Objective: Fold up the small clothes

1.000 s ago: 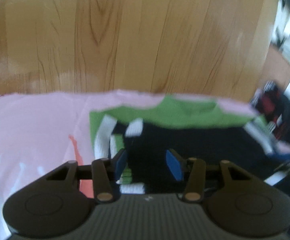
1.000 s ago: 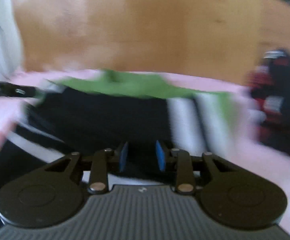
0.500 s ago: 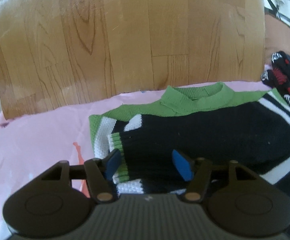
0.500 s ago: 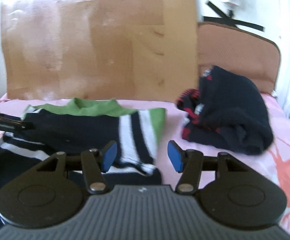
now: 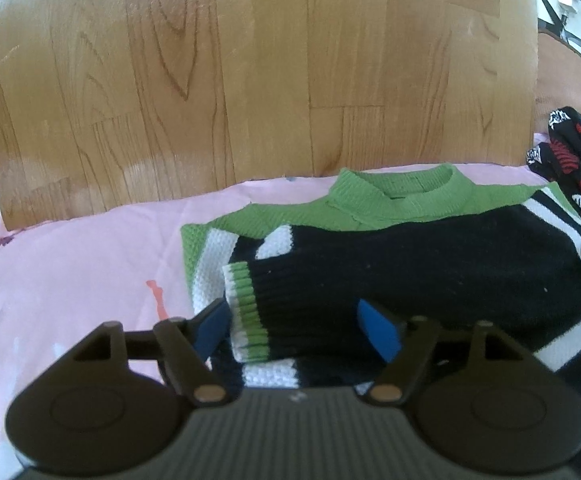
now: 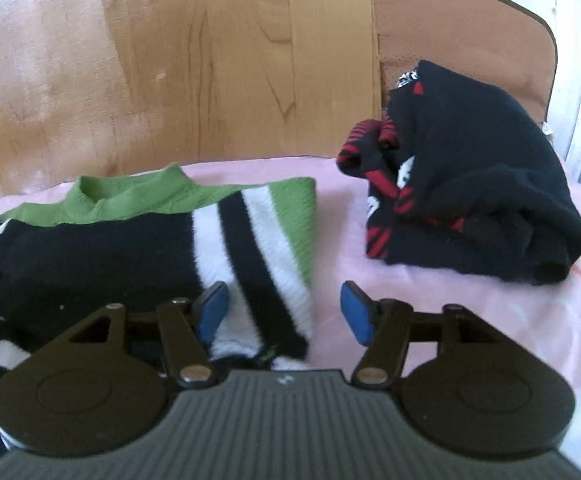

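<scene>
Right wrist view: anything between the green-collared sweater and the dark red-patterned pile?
Nothing but bare pink sheet between the sweater and the dark pile, seen in the right wrist view.

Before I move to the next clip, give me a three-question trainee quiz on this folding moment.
1. True or false: the left gripper is clamped shut on the sweater's cuff.
2. Which colour is the collar of the striped sweater? A red; B green; C white.
3. Fill in: on the pink sheet, to the right of the striped sweater, lies a bundled black and ____ garment.

Key:
1. False: its jaws stand open, either side of the folded sleeve.
2. B.
3. Red. The right gripper is open too, over the sweater's right edge.
</scene>
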